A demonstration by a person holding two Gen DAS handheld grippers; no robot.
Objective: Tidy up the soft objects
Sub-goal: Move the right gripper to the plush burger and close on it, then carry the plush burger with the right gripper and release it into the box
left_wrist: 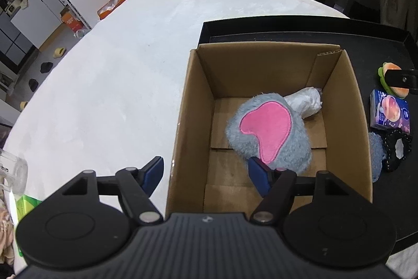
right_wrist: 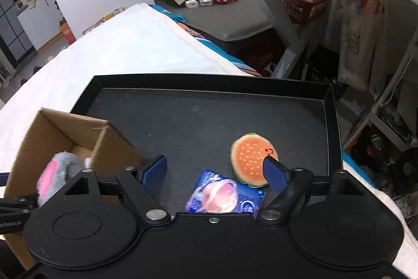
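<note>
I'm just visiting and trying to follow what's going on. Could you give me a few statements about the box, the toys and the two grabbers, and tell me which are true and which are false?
1. The grey and pink plush lies inside the cardboard box. True.
2. The burger plush is in the box too. False: it lies on the black tray, outside the box.
3. The left gripper clamps the plush. False: its jaws are apart and hold nothing.
4. The right gripper is open above the blue packet. True.
5. The black scrunchie sits outside the box. True.
</note>
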